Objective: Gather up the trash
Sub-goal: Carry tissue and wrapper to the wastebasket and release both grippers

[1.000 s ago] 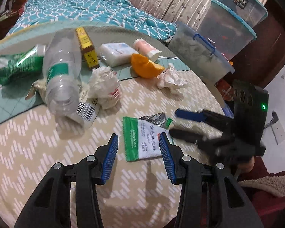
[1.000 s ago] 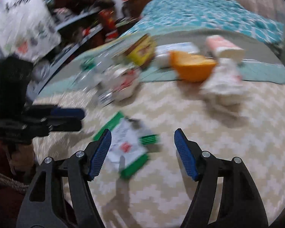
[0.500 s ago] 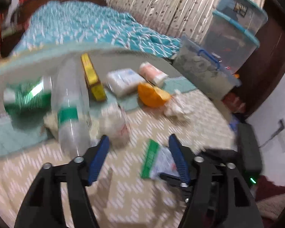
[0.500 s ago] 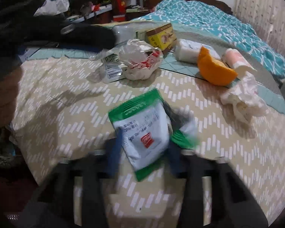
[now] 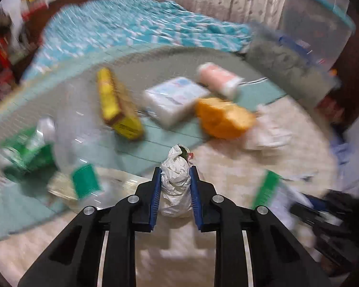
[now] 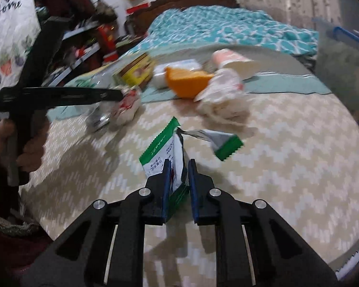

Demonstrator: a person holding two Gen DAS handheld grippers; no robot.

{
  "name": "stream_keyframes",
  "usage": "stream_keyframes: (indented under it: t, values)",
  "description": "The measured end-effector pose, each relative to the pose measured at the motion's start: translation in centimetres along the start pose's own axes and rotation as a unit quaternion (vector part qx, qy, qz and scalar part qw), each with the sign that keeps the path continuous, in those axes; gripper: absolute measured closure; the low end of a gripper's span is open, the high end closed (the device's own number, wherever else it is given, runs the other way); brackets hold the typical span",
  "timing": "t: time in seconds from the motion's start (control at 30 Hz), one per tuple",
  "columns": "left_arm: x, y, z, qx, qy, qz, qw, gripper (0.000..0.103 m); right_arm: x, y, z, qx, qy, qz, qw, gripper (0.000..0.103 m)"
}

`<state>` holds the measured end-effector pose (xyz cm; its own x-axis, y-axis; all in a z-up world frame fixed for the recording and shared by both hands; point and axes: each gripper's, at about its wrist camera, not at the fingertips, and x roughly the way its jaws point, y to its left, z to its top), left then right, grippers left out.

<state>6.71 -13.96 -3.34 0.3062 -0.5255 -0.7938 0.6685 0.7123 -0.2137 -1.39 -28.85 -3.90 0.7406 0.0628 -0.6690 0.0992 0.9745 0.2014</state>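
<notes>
My left gripper [image 5: 175,172] is shut on a crumpled white paper wad [image 5: 176,184] over the round table [image 5: 287,167]. My right gripper [image 6: 179,163] is shut on the green-and-white sachet [image 6: 166,151], whose torn top flap [image 6: 217,141] hangs to the right. The sachet also shows in the left wrist view [image 5: 272,191], at the right, blurred. The left gripper shows in the right wrist view [image 6: 59,95], at the left, closed on the same wad [image 6: 126,106].
On the table lie an orange peel [image 5: 223,118], a yellow box [image 5: 118,108], a white tissue pack [image 5: 177,99], a pink tube [image 5: 219,79], a clear plastic bottle [image 5: 81,157], a green wrapper [image 5: 19,150] and another crumpled tissue [image 6: 223,94]. Storage bins [image 5: 299,55] stand behind, at the right.
Both grippers have closed: the left moved forward onto the paper wad, the right moved onto the sachet and lifted its edge.
</notes>
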Motion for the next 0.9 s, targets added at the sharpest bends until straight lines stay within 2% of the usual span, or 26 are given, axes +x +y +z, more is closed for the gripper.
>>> stream_keyframes:
  t: [0.13,0.2,0.23,0.37,0.47,0.67,0.9]
  values:
    - [-1.4,-0.5,-0.4,-0.030,-0.002,-0.095,0.9950,0.082,-2.0,-2.8,-0.2,0.039,-0.030,-0.017,0.999,0.086]
    - [-1.8,-0.9,-0.4,-0.049,0.002,-0.158,0.9862,0.082,-2.9,-4.2,-0.3,0.063,-0.048,-0.021,0.997,0.086]
    - [-1.9,-1.3,-0.5,-0.050,0.001,-0.171,0.9839,0.082,-3.4,-5.1,-0.5,0.078,-0.058,-0.023,0.995,0.086]
    - [-0.5,-5.1,-0.4,-0.017,0.023,-0.162,0.9864,0.082,-4.0,-7.8,-1.2,0.108,-0.065,-0.043,0.991,0.086]
    - [1.1,-8.8,-0.2,0.019,0.048,-0.171,0.9839,0.082,-5.0,-10.5,-1.6,0.136,-0.079,-0.054,0.986,0.086]
    - [5.1,-17.8,2.1,0.108,0.084,-0.183,0.9736,0.082,-8.0,-16.8,-1.6,0.177,-0.123,-0.091,0.972,0.086]
    - [10.4,-28.2,7.0,0.168,0.106,-0.208,0.9579,0.081,-11.3,-25.2,0.3,0.203,-0.165,-0.143,0.954,0.087]
